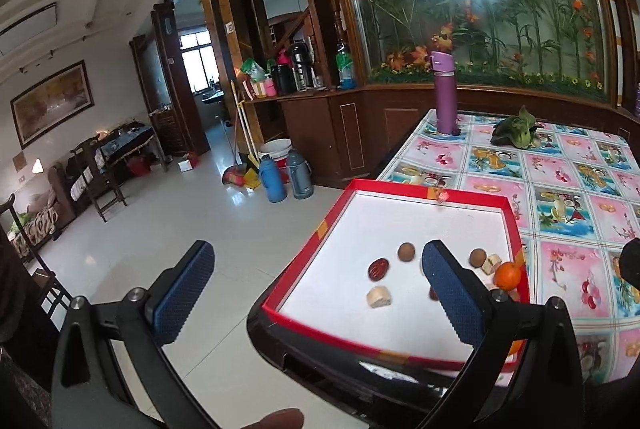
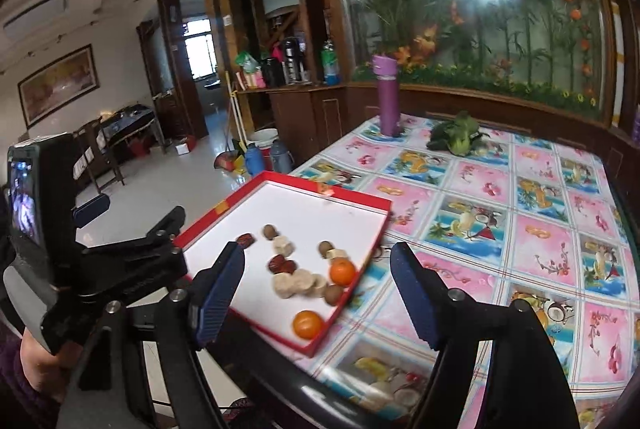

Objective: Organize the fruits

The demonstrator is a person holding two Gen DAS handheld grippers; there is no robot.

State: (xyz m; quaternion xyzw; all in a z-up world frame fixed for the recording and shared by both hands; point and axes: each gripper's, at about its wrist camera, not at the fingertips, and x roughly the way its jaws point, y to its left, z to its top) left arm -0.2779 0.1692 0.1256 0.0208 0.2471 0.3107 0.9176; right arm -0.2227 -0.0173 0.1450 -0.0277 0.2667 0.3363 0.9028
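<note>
Both grippers hover level at the tabletop's (image 2: 500, 229) near edge, empty, fingers spread wide. The left gripper (image 1: 316, 293) points at the red tray's (image 2: 256, 189) left rim; the right gripper (image 2: 316, 293) frames its right corner, where the fruits (image 2: 308, 281) lie.

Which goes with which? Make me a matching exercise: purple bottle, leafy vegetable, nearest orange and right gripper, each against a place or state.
Things:
1. purple bottle
2. leafy vegetable
3. nearest orange
4. right gripper

Places or states:
a. in the near corner of the red tray
b. fingers open, holding nothing
c. standing upright at the far corner of the tablecloth
d. lying on the tablecloth, outside the tray

Pairs: 1-c, 2-d, 3-a, 4-b
</note>
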